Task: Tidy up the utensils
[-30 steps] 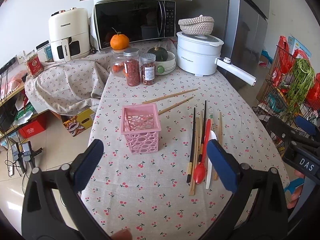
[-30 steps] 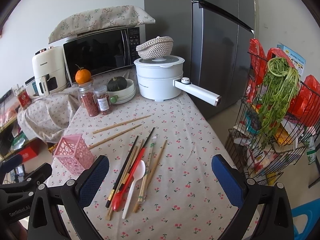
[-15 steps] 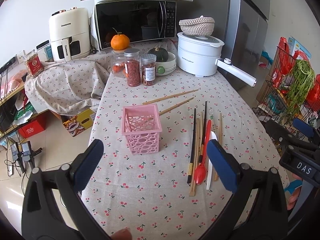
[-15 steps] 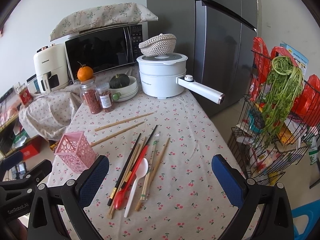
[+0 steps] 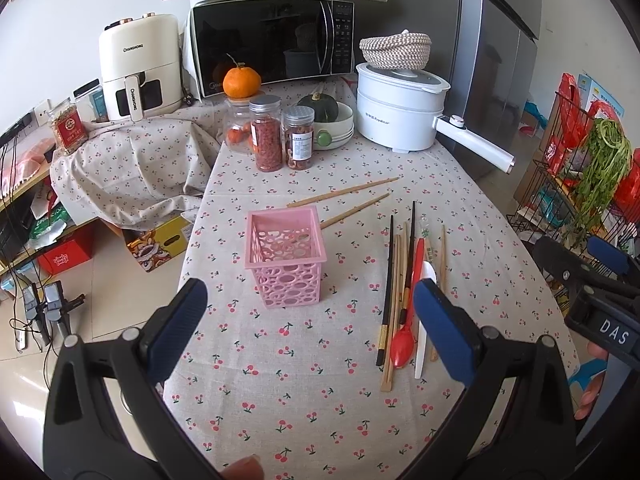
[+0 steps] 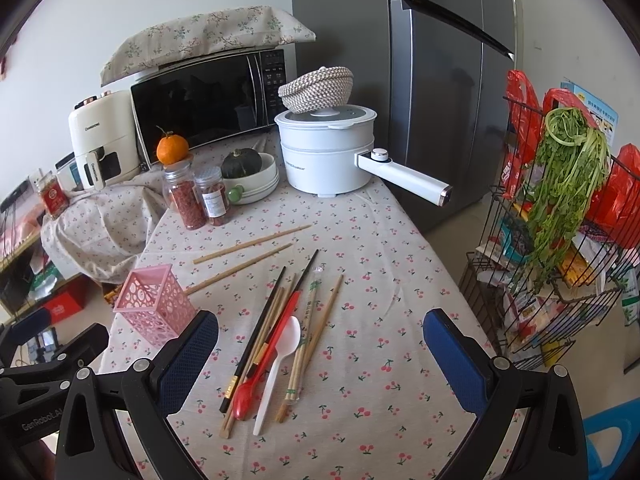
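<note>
Comparing w/ a sec ago, you've barely shifted: your right tool [image 6: 320, 354] has eased fwd so the utensil pile sits lower and nearer between its blue pads, and your left tool [image 5: 310, 320] has crept a touch closer to the pink basket [image 5: 286, 256]; nothing on the desk [image 5: 320, 400] has moved. Both tools are spread wide, released, gripping nothing. The basket is a square pink plastic holder w/ oval cut-outs, upright on the left-centre of the cherry-print cloth, nothing visible inside it. Just right of it lies the loose pile: black chopsticks [image 6: 256, 336] w/ gold bands at the near ends, a glossy red spoon [image 6: 266, 360], a white plastic spoon [image 6: 280, 368], bare wooden chopsticks [image 6: 320, 324] and a pair w/ green print too small to read. Two more wooden chopsticks [image 6: 252, 244] lie apart, angled, behind the basket; the nearer one's end is hidden by the basket's rim. At the back: two clear jars w/ metal lids [image 5: 266, 138] holding red dried stuff, an orange [image 5: 241, 82] on a third jar, a dark green squash [image 5: 318, 106] in a white bowl, a white pot w/ long handle [image 5: 400, 116] topped by a woven basket. The cream air fryer [image 5: 138, 66] reads "CHANGHONG"; your right tool's body in the left view reads "DAS", your left tool's in the right view "GenRobot.AI".
</note>
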Demonstrator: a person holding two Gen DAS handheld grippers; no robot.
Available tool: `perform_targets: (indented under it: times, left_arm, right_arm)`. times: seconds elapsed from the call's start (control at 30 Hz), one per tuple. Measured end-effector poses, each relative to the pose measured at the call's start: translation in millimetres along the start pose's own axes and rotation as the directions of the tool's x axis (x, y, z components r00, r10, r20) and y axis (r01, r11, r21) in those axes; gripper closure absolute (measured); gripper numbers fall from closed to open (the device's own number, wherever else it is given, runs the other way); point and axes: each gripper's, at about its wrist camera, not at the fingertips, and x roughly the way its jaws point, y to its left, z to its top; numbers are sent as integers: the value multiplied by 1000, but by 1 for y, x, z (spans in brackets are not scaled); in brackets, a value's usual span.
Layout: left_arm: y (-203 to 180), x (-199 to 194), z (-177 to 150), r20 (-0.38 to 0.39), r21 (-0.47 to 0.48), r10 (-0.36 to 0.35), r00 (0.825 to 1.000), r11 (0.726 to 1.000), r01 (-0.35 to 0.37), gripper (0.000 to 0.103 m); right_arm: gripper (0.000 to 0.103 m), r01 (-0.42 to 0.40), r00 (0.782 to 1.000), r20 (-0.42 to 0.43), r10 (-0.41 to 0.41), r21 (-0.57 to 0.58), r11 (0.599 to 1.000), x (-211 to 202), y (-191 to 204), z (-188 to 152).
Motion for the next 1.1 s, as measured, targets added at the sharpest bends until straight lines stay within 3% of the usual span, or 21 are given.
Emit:
perform_targets:
  times: [1.1]
  left_arm:
    - [1,-3,3,17,0,9,1000,1000,-9,1]
  right_arm:
    - [0,-14,1000,-9,14,8,1000,2,1,0]
